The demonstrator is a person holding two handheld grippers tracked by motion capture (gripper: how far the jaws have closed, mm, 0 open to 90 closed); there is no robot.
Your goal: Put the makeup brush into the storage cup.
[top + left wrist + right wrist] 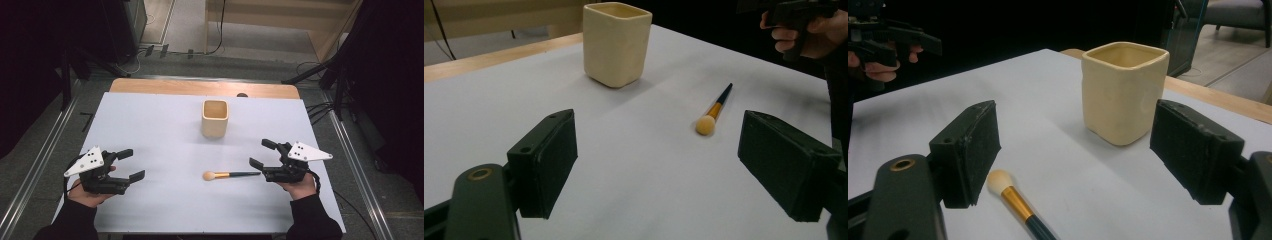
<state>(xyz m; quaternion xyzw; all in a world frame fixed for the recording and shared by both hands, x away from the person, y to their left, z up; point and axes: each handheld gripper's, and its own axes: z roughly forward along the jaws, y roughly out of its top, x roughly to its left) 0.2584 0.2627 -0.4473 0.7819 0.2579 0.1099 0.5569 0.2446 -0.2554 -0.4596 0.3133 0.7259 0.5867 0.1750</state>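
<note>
A white sheet covers the wooden table [150, 125], leaving a strip of bare wood along the far edge. Near the middle of the sheet, toward the far side, stands a cream-coloured square ceramic cup [215, 119], upright with its mouth open to the top. Nearer to the person and slightly right of the cup lies a small makeup brush [231, 175] with a pale round tuft, a gold ferrule and a dark handle. It lies flat on the sheet, tuft to the left and handle pointing right, well apart from the cup.

The right gripper [261, 154] is held in the person's right hand at the right side of the sheet, with its jaws spread wide and nothing between them. The nearer jaw sits just beside the tip of the brush handle; whether it touches cannot be told. In the right gripper view, the brush [1013, 199] lies on the sheet between the two black jaws, close to the left one, and the cup [1124, 91] stands beyond them.

The left gripper [131, 165] is held in the left hand at the near left of the sheet, well apart from the brush and the cup. Its jaws are also spread apart and empty. In the left gripper view, the cup [615, 42] and the brush [715, 109] lie farther off on the sheet.
</note>
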